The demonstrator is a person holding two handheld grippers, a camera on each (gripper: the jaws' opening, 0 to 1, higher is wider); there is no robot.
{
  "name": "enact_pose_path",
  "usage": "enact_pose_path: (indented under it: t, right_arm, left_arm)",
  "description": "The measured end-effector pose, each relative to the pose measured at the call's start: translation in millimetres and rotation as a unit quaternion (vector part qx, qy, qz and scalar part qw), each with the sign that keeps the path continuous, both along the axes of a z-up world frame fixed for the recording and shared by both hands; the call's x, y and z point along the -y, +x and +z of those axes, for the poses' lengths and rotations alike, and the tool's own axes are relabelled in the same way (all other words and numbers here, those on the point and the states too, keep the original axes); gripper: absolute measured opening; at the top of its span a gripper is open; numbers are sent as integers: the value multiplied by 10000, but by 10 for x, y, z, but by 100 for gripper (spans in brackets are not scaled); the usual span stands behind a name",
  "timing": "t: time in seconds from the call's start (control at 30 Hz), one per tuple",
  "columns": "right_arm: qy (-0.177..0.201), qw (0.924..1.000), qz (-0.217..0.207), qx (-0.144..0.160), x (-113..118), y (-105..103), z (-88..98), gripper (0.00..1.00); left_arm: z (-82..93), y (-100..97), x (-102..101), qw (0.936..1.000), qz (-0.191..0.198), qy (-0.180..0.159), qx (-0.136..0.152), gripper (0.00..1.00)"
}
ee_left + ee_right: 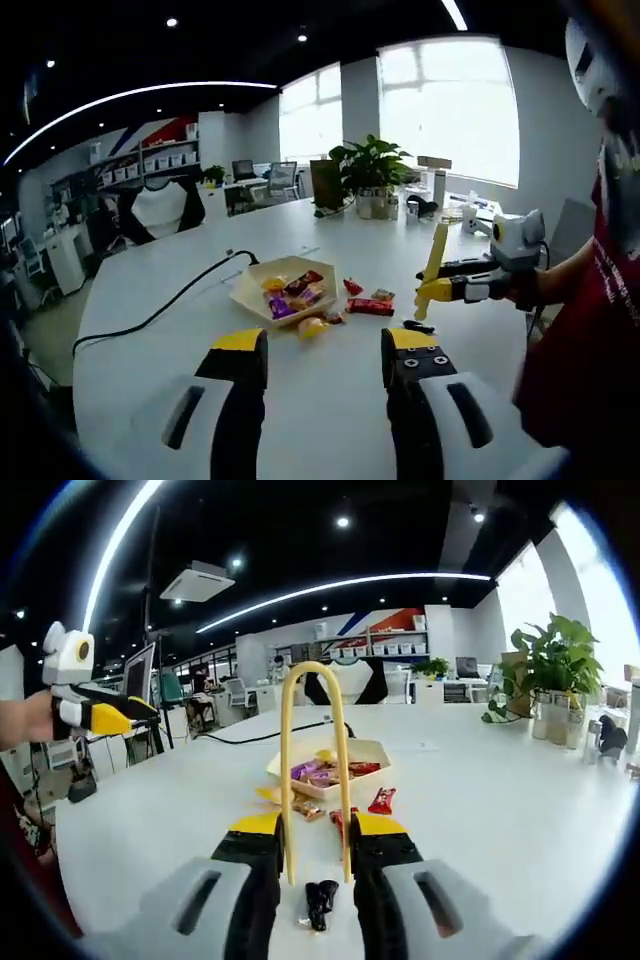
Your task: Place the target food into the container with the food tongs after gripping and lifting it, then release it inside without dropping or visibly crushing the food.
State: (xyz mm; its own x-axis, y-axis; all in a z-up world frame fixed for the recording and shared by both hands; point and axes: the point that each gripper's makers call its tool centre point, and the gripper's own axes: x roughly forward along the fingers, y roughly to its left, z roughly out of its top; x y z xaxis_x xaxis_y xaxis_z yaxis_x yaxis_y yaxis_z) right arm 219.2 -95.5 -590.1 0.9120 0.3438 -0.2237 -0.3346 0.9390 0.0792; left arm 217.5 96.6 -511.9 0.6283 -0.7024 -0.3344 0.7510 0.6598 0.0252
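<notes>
Left gripper view shows the white bench (330,400) carrying a shallow cream container (283,290) of wrapped snacks (292,293), with more wrapped snacks (369,306) loose just beside it. The left tool (324,355) hangs above the bench, jaws wide, holding nothing. In the right gripper view the right tool (316,840) clamps the yellow food tongs (314,760), upright, pointing toward the container.

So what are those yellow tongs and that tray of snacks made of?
The food tongs look like matte plastic: uniformly pale yellow, bent in one smooth loop, though painted metal is possible. The container looks like thin cream card or paper pulp, with angular folded walls and a dull finish. The snacks seem wrapped in glossy foil or plastic film.
</notes>
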Motion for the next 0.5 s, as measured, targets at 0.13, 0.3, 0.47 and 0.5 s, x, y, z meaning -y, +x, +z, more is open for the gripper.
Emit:
enact_pose_path:
  t: [0.13, 0.3, 0.47, 0.5]
  right_arm:
    - [-48, 10000, 4, -61, -7, 3, -81, 23]
    - [-99, 9999, 24, -115, -13, 3, -132, 23]
    - [-134, 9997, 33, -190, -18, -8, -201, 23]
    - [-132, 9997, 44, -199, -22, -12, -208, 23]
  left_arm:
    - [160, 45, -165, 9992, 255, 55, 290, 48]
    - [359, 95, -369, 9975, 518, -183, 438, 48]
    - [394, 94, -473, 9967, 626, -210, 466, 47]
    - [403, 87, -480, 9966, 631, -207, 481, 47]
